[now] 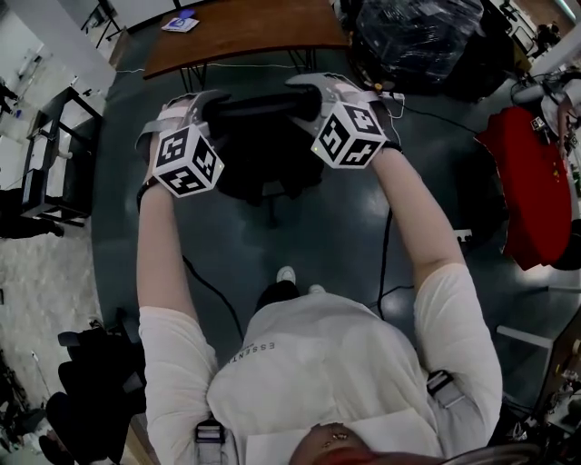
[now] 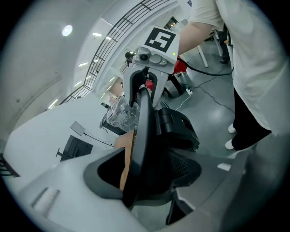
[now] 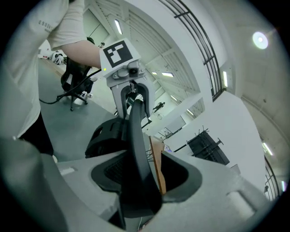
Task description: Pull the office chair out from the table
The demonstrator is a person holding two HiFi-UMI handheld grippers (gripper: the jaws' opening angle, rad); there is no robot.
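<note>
While the person [image 1: 318, 363] stands on the grey floor [image 1: 227, 245], both arms reach forward to the office chair [image 1: 263, 163], just ahead of the feet.

Left hand-held gripper [image 1: 195, 107]: jaws apart, straddling the left end of the backrest's top rail [image 1: 259, 104]. A gap shows beside the rail, and the pads are not pressing.

Right hand-held gripper [image 1: 322, 91]: the same, jaws apart round the rail's right end, gap visible.

The rail's long axis runs left to right between the two. The backrest is upright with its rear side toward the person; mesh and a black moulded part [image 2: 176, 127] show on that side.

The chair stands on open floor between the person and the brown worktop [image 1: 245, 32], near its edge. A small blue-and-white item [image 1: 180, 24] lies on the worktop's far part. Far right is a dark bundle in clear plastic wrap [image 1: 418, 36]; its contents cannot be made out.
</note>
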